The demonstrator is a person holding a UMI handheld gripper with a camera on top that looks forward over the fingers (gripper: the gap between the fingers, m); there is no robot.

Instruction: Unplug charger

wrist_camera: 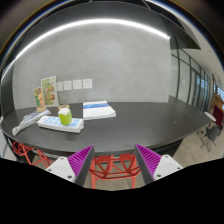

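In my gripper view the gripper point(112, 168) has its jaws spread wide, holding and touching nothing. Between them, below, stands one red stool point(113, 170). Beyond the jaws a dark table point(150, 115) carries one green cup point(65, 116) and papers point(98, 109). I cannot make out the charger.

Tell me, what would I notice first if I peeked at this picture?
Probably the gripper itself: its two purple pads stand open, close below everything. Between and beneath them are red stools, tucked under a long dark table. On the table beyond the fingers stands a green cup, with white papers beside it.
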